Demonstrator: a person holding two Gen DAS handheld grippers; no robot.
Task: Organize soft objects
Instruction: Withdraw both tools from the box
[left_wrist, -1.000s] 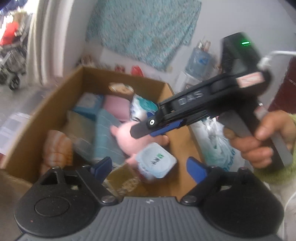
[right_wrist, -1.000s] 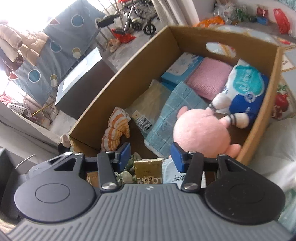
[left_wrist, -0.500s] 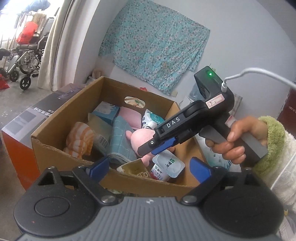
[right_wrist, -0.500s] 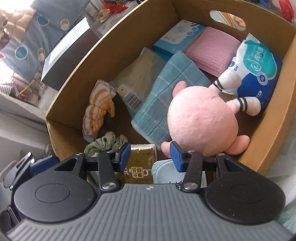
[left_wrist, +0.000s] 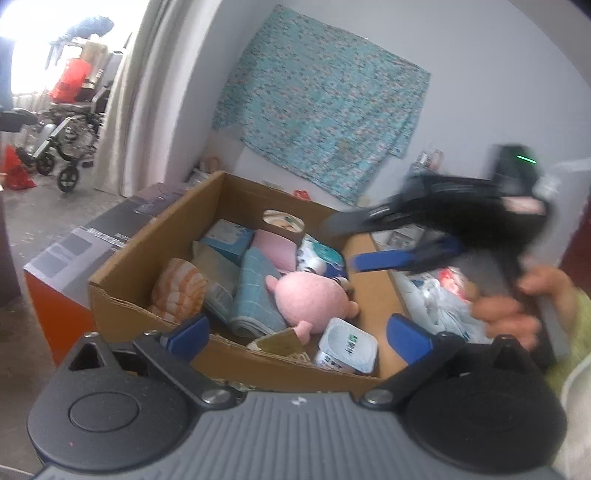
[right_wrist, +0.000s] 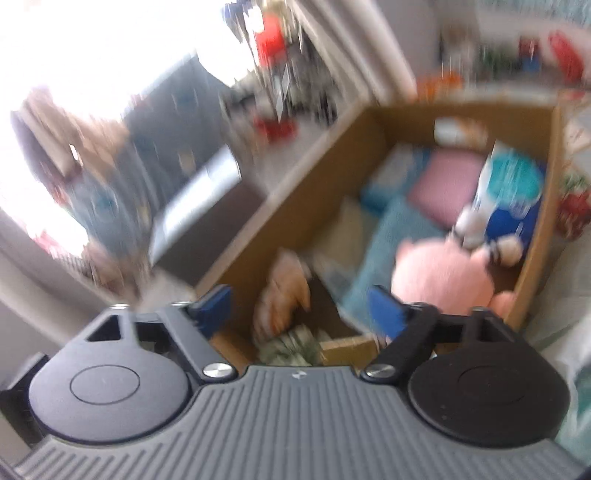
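Observation:
A pink plush toy (left_wrist: 312, 297) lies in the cardboard box (left_wrist: 155, 240) on a folded teal towel (left_wrist: 255, 291). It also shows, blurred, in the right wrist view (right_wrist: 439, 273). Around it lie an orange striped cloth (left_wrist: 181, 291), a pink towel (left_wrist: 275, 245), a blue-and-white tissue pack (left_wrist: 321, 256) and a white tub (left_wrist: 349, 345). My left gripper (left_wrist: 297, 338) is open and empty, just outside the box's near wall. My right gripper (right_wrist: 301, 306) is open and empty; in the left wrist view it (left_wrist: 354, 240) hangs above the box's right side.
A grey and orange carton (left_wrist: 74, 251) stands left of the box. A plastic bag (left_wrist: 439, 299) lies to its right. A patterned cloth (left_wrist: 321, 122) hangs on the back wall. A wheelchair (left_wrist: 62, 144) stands far left by the curtain.
My right gripper has opened wider, let go of the pink plush toy and risen back out of the box. My left gripper has pulled back a little more.

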